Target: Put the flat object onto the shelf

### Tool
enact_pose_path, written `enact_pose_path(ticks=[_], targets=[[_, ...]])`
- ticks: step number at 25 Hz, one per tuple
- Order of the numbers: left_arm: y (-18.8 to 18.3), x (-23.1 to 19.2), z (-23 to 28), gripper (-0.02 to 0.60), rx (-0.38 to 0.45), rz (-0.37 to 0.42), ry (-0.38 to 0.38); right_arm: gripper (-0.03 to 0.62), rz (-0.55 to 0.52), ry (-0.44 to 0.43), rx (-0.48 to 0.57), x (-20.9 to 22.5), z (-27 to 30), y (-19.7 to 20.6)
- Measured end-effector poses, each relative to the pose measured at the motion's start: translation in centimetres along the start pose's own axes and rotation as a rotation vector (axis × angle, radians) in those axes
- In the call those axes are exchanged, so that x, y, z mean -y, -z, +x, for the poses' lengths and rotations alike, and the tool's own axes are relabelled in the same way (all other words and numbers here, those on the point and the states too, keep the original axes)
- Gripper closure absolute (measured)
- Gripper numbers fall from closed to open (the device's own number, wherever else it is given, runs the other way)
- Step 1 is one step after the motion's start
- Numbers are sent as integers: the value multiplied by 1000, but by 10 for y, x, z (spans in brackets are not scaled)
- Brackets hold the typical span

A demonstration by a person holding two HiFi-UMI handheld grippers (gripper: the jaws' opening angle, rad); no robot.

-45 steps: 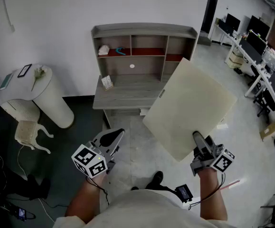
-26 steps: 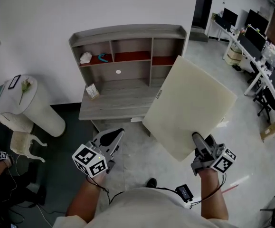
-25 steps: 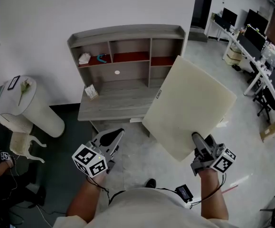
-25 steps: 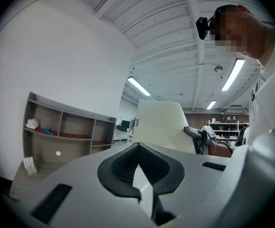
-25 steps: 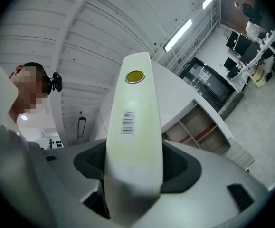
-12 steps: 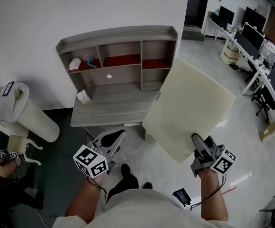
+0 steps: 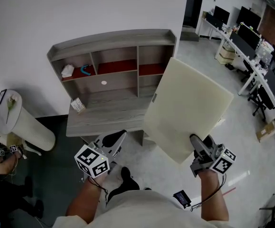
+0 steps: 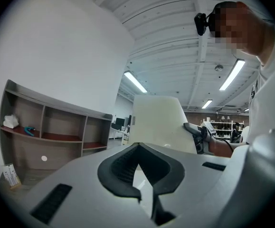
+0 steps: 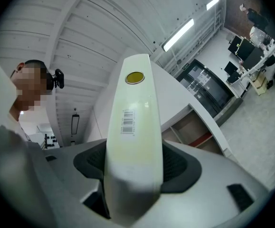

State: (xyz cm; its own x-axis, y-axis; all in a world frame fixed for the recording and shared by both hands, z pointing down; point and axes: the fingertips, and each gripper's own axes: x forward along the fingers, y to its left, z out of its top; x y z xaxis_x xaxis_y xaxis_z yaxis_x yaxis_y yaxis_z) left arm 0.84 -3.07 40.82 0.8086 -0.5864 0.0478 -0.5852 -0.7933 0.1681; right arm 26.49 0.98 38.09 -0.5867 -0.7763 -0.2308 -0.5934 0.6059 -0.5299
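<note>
A large cream flat board (image 7: 187,107) is held up by its near corner in my right gripper (image 7: 196,146), which is shut on it; in the right gripper view the board's edge (image 9: 134,122) with a barcode label rises between the jaws. The board overlaps the right end of the grey wooden shelf unit (image 7: 109,38) ahead. My left gripper (image 7: 113,140) hangs empty at lower left, its jaws closed together, with the board (image 8: 157,123) seen beyond it and the shelf unit (image 8: 47,127) to its left.
The shelf's cubbies hold a white crumpled thing (image 7: 67,71) and a blue tool (image 7: 85,70); a small card (image 7: 76,105) stands on its lower ledge. A white round stand (image 7: 14,122) is at left. Desks with monitors (image 7: 249,37) line the right side.
The shelf unit has drifted left and nearer in the head view as the person walks toward it. Both grippers and the board keep their places relative to the body.
</note>
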Motion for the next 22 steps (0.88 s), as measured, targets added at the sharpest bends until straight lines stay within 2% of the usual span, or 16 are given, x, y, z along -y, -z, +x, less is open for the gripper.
enact_pose_path(ticks=[15, 22], targets=[[-43, -166, 17, 566, 7, 14, 38, 281, -47, -19, 30, 23, 177, 1], [-49, -218, 15, 566, -22, 27, 42, 281, -56, -26, 22, 26, 230, 10]])
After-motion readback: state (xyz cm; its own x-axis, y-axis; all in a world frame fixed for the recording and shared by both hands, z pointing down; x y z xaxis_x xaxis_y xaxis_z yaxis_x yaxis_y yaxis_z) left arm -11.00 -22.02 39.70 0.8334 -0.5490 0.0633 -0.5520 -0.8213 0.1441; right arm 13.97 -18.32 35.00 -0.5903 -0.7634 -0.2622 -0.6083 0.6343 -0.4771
